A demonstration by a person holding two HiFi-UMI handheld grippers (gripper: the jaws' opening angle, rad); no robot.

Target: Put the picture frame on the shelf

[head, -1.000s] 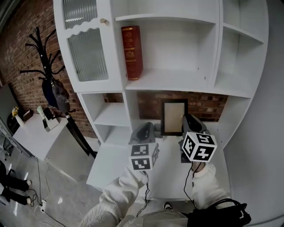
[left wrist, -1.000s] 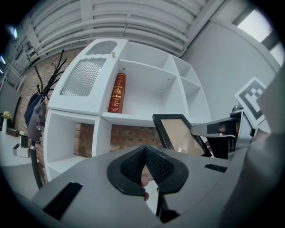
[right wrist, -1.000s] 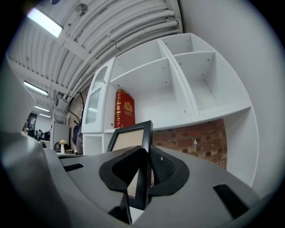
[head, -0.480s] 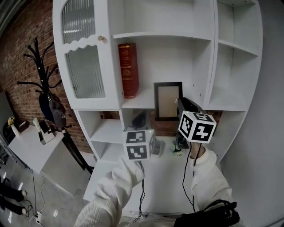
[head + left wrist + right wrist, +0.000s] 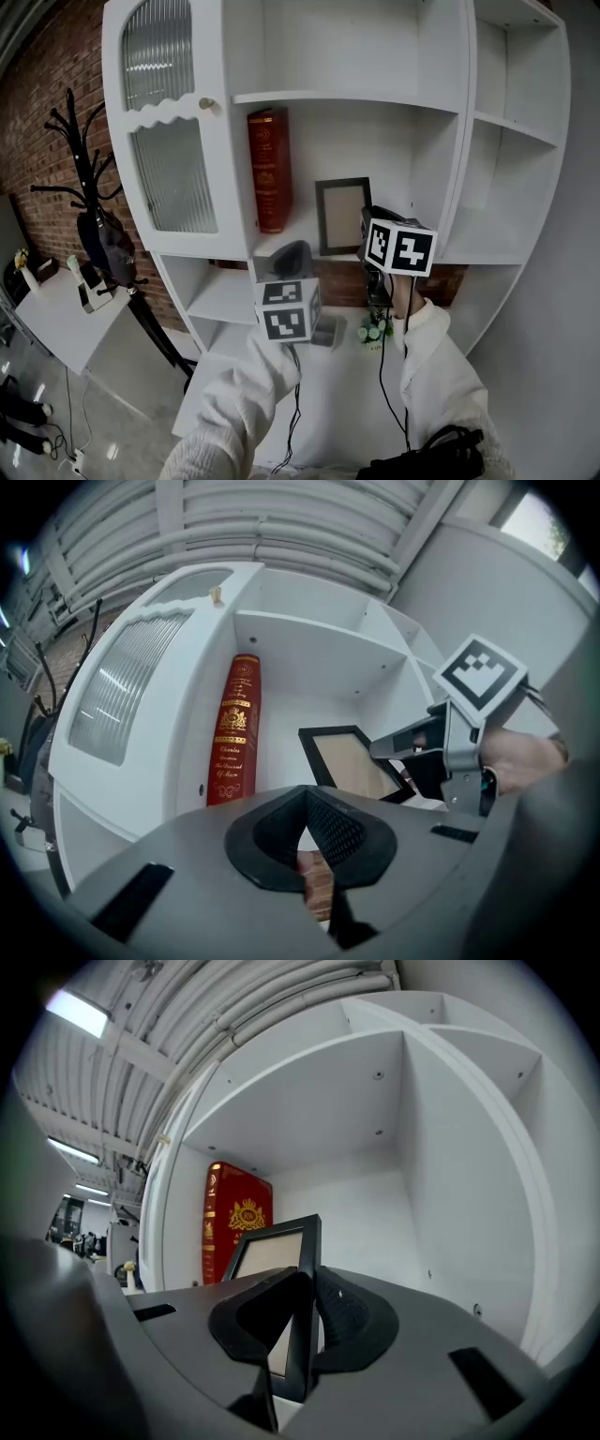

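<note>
The right gripper [image 5: 304, 1327] clamps its jaws on the picture frame [image 5: 274, 1252], red book [image 5: 234, 1215] behind.

We see a white shelf [image 5: 356, 98] whose door [image 5: 173, 173] has ribbed, greyish glass. The book [image 5: 269, 169] is deep red with gold lettering and a gold crest. The frame [image 5: 342, 216] is black round a pale beige panel. The left gripper [image 5: 309, 850] and right gripper [image 5: 302, 1326] are grey, with black, finely textured pads [image 5: 337, 832]. Their cubes [image 5: 398, 248] are white with black square markers. The wall [image 5: 37, 103] is red-brown brick, the rack [image 5: 80, 159] black, the sleeves [image 5: 253, 403] off-white, and the flowers [image 5: 375, 328] white with green leaves.
</note>
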